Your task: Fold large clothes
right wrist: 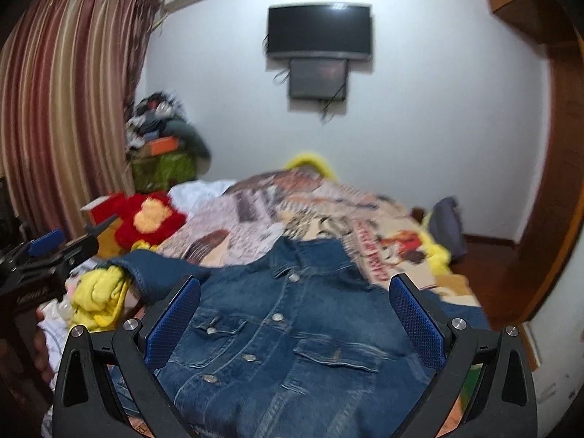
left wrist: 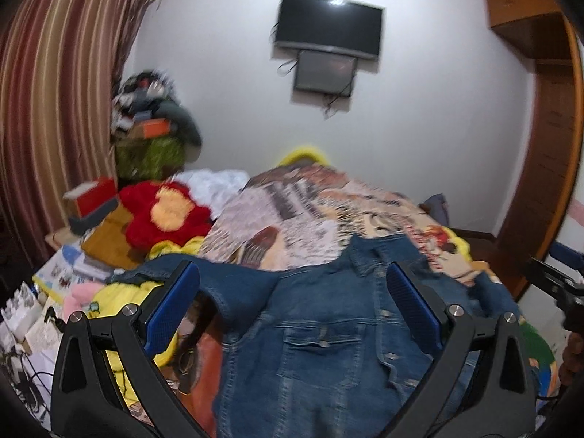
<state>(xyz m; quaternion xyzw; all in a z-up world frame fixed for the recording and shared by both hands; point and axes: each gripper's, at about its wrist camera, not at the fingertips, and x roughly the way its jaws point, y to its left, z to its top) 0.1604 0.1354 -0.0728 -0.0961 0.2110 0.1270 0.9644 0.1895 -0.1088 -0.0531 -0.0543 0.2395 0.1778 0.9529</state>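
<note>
Denim jacket [right wrist: 292, 343] lengthwise, collar pointing away

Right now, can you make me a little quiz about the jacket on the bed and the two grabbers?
1. True or false: the denim jacket lies front side up, its buttons showing.
2. Multiple choice: what is the left gripper doing? A) pinching a sleeve B) open above the jacket, holding nothing C) shut on the collar
3. Fill in: the red and yellow plush toy sits to the ____ of the jacket in both views.

Key
1. True. Buttons and both chest pockets show.
2. B. Its blue pads stand wide apart with no cloth between them; the right gripper is open too.
3. Left, beside the patterned bedspread.
</note>
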